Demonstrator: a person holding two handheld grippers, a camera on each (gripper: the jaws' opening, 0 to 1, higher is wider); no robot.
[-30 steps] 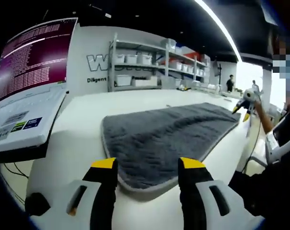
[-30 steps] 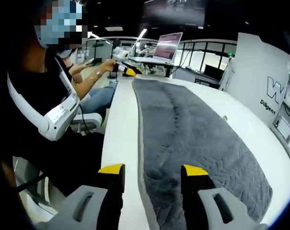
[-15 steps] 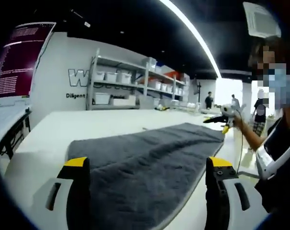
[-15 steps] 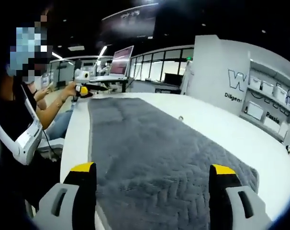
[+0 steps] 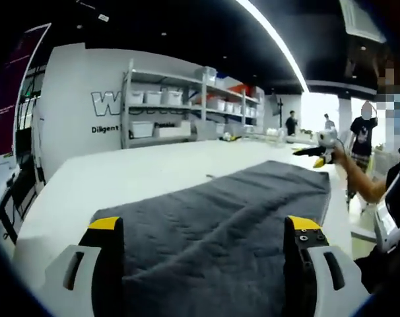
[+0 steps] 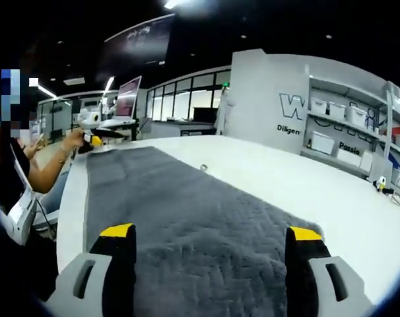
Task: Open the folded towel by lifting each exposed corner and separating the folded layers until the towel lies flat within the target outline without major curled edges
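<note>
Grey towel (image 5: 220,231) is lying on white table (image 5: 121,178), near end cut off behind wide-open, empty left tongs (image 5: 203,228) and right tongs (image 6: 210,234). Wall lettering (image 6: 289,129) beyond towel is reading "Diligent", partly hidden.

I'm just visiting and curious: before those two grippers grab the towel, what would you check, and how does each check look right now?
1. Left gripper open: ok, jaws stand wide apart over one end of the towel.
2. Right gripper open: ok, jaws wide over the other end.
3. Towel on the table: ok, it lies long and narrow, looking still folded.
4. Exposed corner within reach: cannot tell, the near edges are hidden below the jaws.
5. Target outline: cannot tell, no marking is visible.
6. Small object beside the towel: ok, apart from the cloth.
</note>
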